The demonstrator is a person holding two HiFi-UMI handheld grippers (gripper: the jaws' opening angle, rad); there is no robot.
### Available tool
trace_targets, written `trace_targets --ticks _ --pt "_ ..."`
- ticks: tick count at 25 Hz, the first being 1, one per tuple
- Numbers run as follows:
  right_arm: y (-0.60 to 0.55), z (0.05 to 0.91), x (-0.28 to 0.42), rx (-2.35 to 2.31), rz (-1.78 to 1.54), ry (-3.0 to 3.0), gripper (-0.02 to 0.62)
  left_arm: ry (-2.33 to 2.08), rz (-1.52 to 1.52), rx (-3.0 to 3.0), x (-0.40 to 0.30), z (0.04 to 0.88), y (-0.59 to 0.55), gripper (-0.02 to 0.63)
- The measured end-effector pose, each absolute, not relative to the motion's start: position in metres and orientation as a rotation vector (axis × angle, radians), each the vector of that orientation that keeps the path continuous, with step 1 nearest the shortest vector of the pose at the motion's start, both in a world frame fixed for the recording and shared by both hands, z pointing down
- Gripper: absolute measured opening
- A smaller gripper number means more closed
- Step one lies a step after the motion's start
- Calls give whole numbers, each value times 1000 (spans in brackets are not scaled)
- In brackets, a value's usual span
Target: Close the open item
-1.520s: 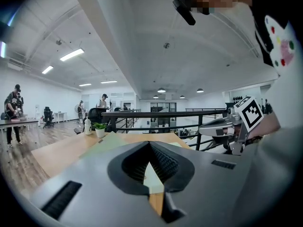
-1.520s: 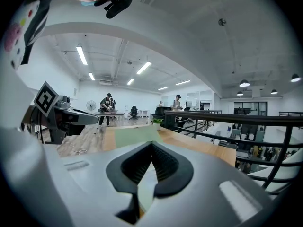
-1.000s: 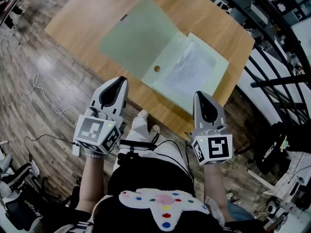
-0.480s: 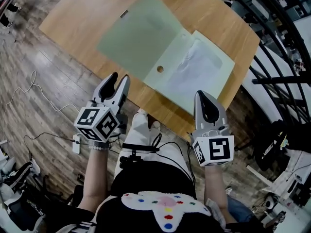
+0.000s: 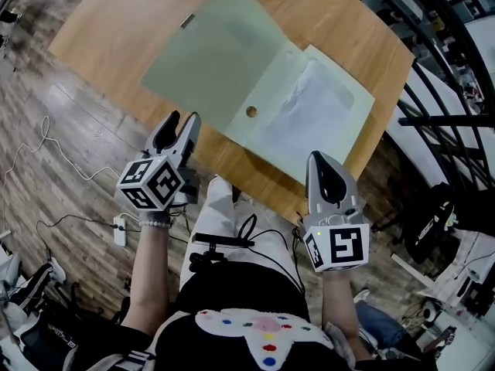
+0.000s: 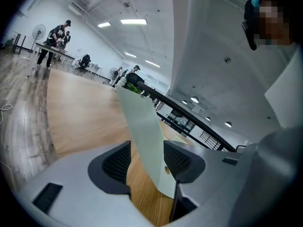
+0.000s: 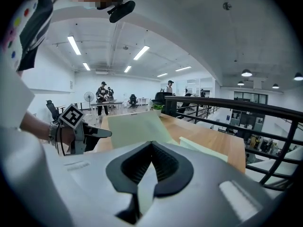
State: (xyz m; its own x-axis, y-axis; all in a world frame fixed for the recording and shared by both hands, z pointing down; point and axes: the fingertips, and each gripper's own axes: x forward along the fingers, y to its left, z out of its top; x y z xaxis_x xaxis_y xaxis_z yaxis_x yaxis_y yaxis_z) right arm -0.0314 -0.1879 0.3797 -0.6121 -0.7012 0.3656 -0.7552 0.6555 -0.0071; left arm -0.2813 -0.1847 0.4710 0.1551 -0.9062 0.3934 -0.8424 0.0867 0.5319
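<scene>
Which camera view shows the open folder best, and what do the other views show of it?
The head view: the whole folder lies open on the table, both covers and the paper visible. The left gripper view shows it only as a narrow strip. The right gripper view sees it low and foreshortened.

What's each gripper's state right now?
Left gripper: open, jaws just opened, nothing gripped; the pale green open folder shows beyond the gap.
Right gripper: shut, empty.
</scene>
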Motion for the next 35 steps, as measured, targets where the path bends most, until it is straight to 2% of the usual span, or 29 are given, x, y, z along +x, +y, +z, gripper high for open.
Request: trace_targets --ticks 12,18,23,34,35 --pt "-192 390 -28 1201 248 -2492 8 -1669 -88 1771 -282 485 -214 196" --pt "-191 391 -16 1233 252 -2479 8 -1696 -42 1821 -274 473 -216 86" --pt "-190 389 -2 1288 255 -2460 8 -1693 -33 1868 -263 456 -216 29" --pt "-188 403 52 1458 239 -2314 8 -1655 77 2027 -225 427 -207 14" --pt "-185 407 54 1456 251 -2306 35 -1654 87 2040 -223 424 -205 12"
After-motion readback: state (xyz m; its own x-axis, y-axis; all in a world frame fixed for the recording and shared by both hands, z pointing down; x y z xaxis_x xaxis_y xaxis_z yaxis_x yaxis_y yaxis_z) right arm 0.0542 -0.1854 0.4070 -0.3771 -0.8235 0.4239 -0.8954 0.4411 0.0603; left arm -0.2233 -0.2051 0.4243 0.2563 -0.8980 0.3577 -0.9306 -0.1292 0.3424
